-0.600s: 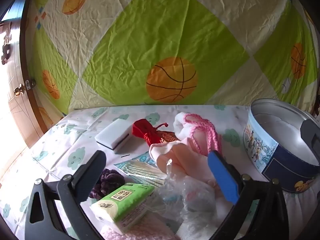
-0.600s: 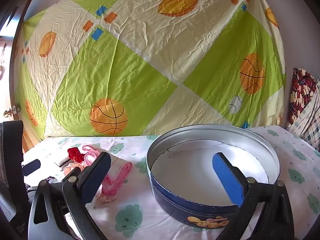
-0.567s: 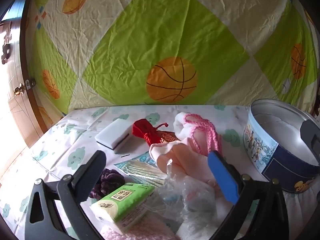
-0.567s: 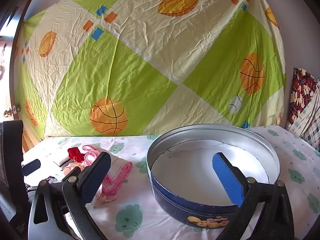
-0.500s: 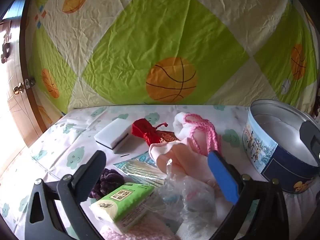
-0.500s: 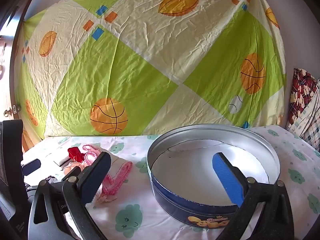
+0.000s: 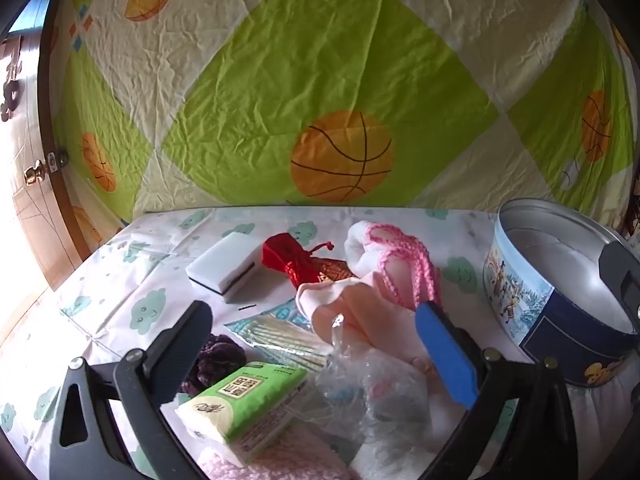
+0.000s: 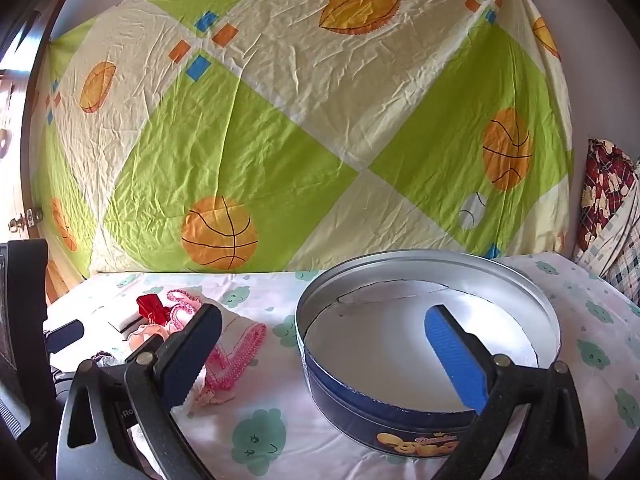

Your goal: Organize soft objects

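Note:
My left gripper [image 7: 316,344] is open and empty above a pile of soft things: a green tissue pack [image 7: 244,400], a purple scrunchie [image 7: 216,360], clear plastic wrap [image 7: 368,388], pink cloth [image 7: 360,316] and a white knit piece with pink cord [image 7: 392,256]. A red pouch [image 7: 292,260] and a white sponge [image 7: 224,264] lie behind. My right gripper [image 8: 320,344] is open and empty in front of the round blue tin [image 8: 400,412], which also shows in the left wrist view [image 7: 540,304]. The tin holds nothing.
A cloud-print cloth [image 8: 256,440] covers the table. A basketball-print sheet [image 8: 280,120] hangs behind it. A wooden door [image 7: 28,200] is at the left. Checked fabric [image 8: 608,216] sits at the far right. The left gripper's body [image 8: 24,320] shows at the right wrist view's left edge.

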`<state>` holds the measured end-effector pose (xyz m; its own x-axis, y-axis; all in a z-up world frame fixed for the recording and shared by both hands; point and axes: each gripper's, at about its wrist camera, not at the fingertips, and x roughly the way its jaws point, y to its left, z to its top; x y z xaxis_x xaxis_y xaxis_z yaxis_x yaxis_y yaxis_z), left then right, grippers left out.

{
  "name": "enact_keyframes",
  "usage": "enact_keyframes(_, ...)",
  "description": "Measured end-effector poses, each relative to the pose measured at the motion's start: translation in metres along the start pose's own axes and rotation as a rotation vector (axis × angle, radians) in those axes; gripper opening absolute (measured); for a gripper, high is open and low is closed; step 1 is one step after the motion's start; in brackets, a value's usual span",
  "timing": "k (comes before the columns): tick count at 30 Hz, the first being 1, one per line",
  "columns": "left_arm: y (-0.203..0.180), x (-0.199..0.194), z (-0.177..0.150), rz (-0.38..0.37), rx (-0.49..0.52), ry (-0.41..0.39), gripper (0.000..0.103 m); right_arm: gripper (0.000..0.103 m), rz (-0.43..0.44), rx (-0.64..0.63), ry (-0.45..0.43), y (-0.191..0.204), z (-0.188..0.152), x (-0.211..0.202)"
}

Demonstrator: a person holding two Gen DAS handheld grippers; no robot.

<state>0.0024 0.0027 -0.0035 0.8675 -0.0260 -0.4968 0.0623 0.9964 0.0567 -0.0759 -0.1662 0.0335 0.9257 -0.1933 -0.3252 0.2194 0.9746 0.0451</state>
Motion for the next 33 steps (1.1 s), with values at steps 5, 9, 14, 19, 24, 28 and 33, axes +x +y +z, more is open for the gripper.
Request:
enact_keyframes(5,-0.0007,-0.0018,0.0007,-0.003,0.007,-0.002,0.103,0.103,0.001,-0.005,0.003,0.0004,0.0018,0.0009)
enact_keyframes(9,-0.002,-0.0033,0.0007,-0.004,0.007,-0.001,0.103,0.103,0.001,-0.006,0.002,0.0008,0.0018,0.0008)
enact_keyframes(14,-0.0023,-0.004,0.0007,-0.004,0.006,-0.002,0.103,0.102,0.001,-0.006,0.002,0.0007,0.0016,0.0007)
enact_keyframes(19,-0.0022,-0.0033,0.0008,-0.004,0.005,0.0,0.103,0.103,0.002,-0.007,0.003,0.0004,0.0022,0.0009)
enact_keyframes(24,-0.0039,-0.0038,0.0009,-0.005,0.002,0.003,0.103,0.102,0.003,-0.015,0.003,0.0019,0.0017,0.0011)
enact_keyframes(28,-0.0035,-0.0039,0.0012,-0.007,0.003,0.002,0.103,0.102,0.003,-0.015,0.0,0.0024,0.0018,0.001)
enact_keyframes(33,-0.0036,-0.0036,0.0013,-0.007,0.003,0.002,0.103,0.102,0.006,-0.017,0.002,0.0021,0.0015,0.0009)
